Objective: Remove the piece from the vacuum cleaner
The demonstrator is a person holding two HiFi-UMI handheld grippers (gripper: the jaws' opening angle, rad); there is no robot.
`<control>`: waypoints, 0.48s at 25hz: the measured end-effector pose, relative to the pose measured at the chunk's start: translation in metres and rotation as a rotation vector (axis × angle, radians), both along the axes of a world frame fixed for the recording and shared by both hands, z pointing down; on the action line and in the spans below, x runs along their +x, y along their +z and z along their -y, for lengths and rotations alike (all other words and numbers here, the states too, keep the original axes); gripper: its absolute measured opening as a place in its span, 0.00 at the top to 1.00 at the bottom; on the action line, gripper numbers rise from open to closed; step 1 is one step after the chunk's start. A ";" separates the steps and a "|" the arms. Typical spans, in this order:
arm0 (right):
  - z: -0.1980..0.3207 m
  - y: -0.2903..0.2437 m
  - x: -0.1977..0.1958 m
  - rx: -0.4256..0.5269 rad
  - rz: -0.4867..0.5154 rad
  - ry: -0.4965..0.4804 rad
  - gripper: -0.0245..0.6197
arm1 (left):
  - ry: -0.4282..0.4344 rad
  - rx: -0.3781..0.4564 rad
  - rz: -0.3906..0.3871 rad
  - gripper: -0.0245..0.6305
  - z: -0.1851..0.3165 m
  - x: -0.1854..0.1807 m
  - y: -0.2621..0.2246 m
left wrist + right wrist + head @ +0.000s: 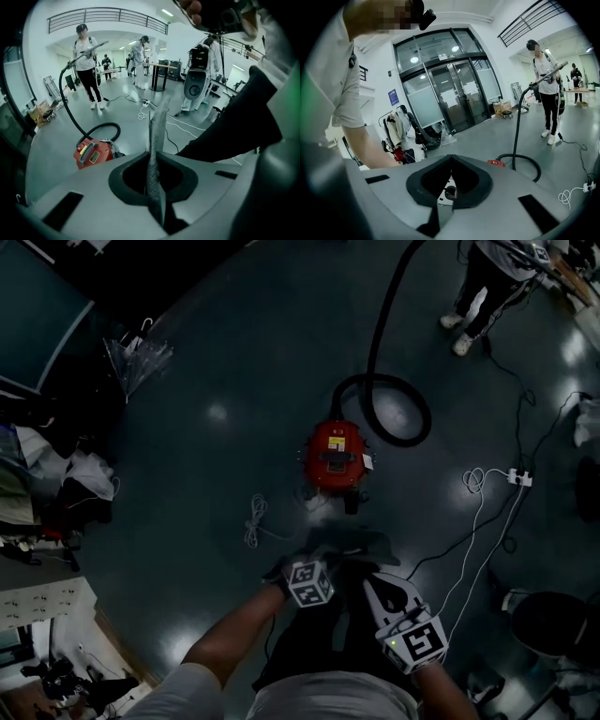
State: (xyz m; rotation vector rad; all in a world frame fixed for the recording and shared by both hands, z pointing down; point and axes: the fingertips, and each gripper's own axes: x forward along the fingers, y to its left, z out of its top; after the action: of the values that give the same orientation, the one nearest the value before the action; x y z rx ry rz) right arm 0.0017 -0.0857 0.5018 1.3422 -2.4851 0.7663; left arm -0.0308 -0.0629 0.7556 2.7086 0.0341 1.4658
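Far to your left in the head view, a heap of clothes (86,474) lies at the room's edge. Nearer the middle, a coiled white cable (255,519) rests on the dark floor (216,352).

Your left claw (328,554) is closed on nothing. The left gripper view shows its two jaws pressed flat together, edge-on, as one thin upright strip.

The red vacuum cleaner (336,457) stands on the floor straight ahead of both claws and apart from them. Its black hose (398,413) loops just behind it, then runs to a person (487,282) standing well away at the upper right. The head view cuts that person off at the frame edge. The two gripper views show that the person holds the wand (89,50) at the hose's far end.

The left gripper view also shows the cleaner's side with its yellow label, and a white machine (199,70) off to the right.

Your right claw (375,582), just beside the left one, stands open. The right gripper view shows no jaws meeting in the middle and nothing between them. In that view only a sliver of the red cleaner shows above the gripper's body. It does show glass doors (440,89) and a clothes rack (396,126), which are lost in darkness in the head view.

A power strip (518,478) with a white lead lies on the floor to the right of the cleaner.
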 end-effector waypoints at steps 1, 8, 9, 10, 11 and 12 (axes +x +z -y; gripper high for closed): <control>-0.007 -0.013 -0.003 0.004 0.005 -0.005 0.94 | 0.008 0.005 -0.009 0.92 -0.006 0.000 -0.021; -0.048 -0.108 -0.015 0.052 0.031 -0.021 0.94 | 0.032 -0.042 -0.049 0.92 -0.056 -0.003 -0.147; -0.053 -0.119 -0.017 0.062 0.030 -0.021 0.94 | 0.031 -0.048 -0.057 0.92 -0.063 -0.004 -0.162; -0.058 -0.128 -0.018 0.069 0.030 -0.019 0.94 | 0.026 -0.054 -0.066 0.92 -0.069 -0.005 -0.175; -0.062 -0.135 -0.020 0.076 0.029 -0.018 0.94 | 0.021 -0.058 -0.075 0.92 -0.075 -0.006 -0.187; -0.066 -0.141 -0.022 0.083 0.028 -0.018 0.94 | 0.020 -0.060 -0.084 0.92 -0.081 -0.007 -0.197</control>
State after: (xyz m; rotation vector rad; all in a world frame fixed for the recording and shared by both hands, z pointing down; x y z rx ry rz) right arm -0.0202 -0.0192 0.3608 1.3437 -2.5730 0.6900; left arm -0.0377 0.0176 0.5583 2.7275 0.1073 1.3334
